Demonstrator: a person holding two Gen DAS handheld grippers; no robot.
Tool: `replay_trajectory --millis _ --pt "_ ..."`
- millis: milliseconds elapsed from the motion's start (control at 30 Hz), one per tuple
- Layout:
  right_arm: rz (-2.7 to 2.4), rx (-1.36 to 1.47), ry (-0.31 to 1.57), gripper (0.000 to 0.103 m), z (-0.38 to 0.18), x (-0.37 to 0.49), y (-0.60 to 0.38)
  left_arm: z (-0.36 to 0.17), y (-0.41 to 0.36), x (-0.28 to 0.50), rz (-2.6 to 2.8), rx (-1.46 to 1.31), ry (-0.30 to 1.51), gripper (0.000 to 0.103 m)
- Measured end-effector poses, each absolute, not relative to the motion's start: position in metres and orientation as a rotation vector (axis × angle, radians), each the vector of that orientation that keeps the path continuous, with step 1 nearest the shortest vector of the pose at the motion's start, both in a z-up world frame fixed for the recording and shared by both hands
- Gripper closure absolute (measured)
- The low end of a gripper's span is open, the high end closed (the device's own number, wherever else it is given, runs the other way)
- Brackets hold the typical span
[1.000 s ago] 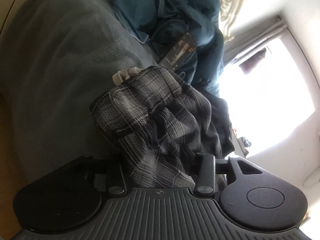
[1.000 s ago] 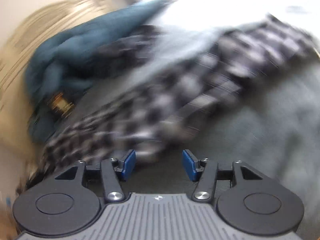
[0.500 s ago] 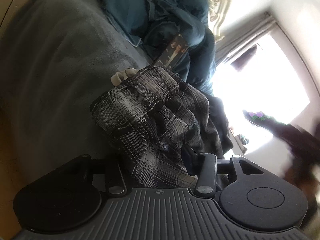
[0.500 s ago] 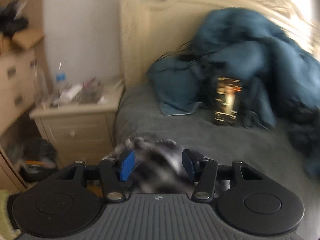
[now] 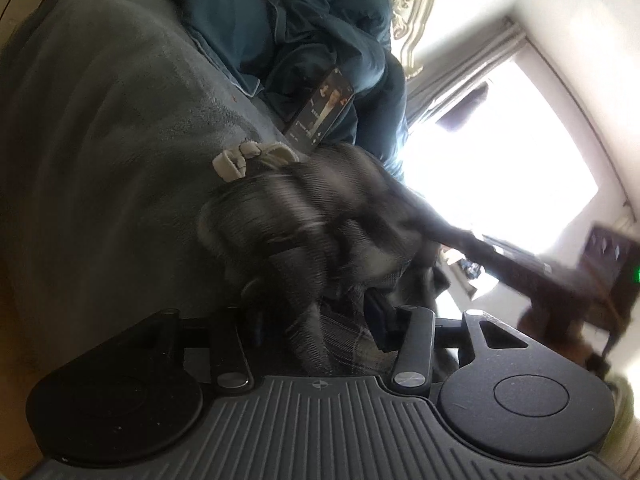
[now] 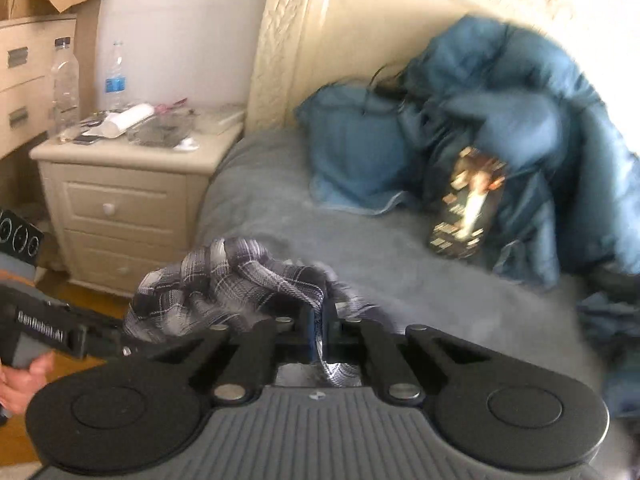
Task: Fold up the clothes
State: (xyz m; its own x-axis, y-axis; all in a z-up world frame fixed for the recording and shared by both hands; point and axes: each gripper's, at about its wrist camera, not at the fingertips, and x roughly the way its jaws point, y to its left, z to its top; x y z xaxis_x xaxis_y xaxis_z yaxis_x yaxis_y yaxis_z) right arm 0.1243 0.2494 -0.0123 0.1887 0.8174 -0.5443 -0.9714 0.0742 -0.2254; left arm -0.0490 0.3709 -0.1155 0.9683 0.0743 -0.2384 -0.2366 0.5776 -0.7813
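Observation:
A black-and-white plaid garment (image 5: 304,216) lies bunched on the grey bed. My left gripper (image 5: 316,320) grips a thick bunch of it, and its jaws are opening with the cloth still between them. In the right wrist view the same garment (image 6: 224,276) hangs between both tools. My right gripper (image 6: 318,330) is shut on a thin fold of its edge, blue pads nearly together. The left gripper (image 6: 124,346) reaches in from the left, held by a hand (image 6: 20,380). A taut, blurred strip of cloth runs right towards the blurred right gripper (image 5: 556,280).
A grey blanket (image 6: 380,248) covers the bed, with a rumpled blue duvet (image 6: 500,92) and a glossy case (image 6: 466,204) by the cream headboard (image 6: 304,32). A nightstand (image 6: 120,184) with bottles stands left. A small white cloth (image 5: 248,160) lies beyond the garment. A bright window (image 5: 500,152) is behind.
My right gripper swung fast across the bed, came level at the garment and shut on its edge. The garment now stretches towards it and blurs. The left gripper stayed put.

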Motion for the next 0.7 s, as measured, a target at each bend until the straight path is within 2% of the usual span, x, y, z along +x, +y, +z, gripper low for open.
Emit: replay_trajectory --millis 67,400,567,700 --pt "1.336 -0.642 0.272 0.100 -0.010 0.124 0.241 -0.114 0.373 -0.049 0.176 -0.965 0.170 0.044" --pt "1.282 -0.635 0.234 0.100 -0.010 0.139 0.249 -0.111 0.379 -0.040 0.234 -1.028 0.175 0.045" --pt "1.250 -0.649 0.364 0.100 -0.039 0.165 0.269 -0.095 0.372 -0.058 0.343 -0.912 0.225 0.045" --pt "1.263 -0.604 0.393 0.099 -0.039 0.172 0.273 -0.054 0.354 -0.082 0.418 -0.708 0.127 0.045"
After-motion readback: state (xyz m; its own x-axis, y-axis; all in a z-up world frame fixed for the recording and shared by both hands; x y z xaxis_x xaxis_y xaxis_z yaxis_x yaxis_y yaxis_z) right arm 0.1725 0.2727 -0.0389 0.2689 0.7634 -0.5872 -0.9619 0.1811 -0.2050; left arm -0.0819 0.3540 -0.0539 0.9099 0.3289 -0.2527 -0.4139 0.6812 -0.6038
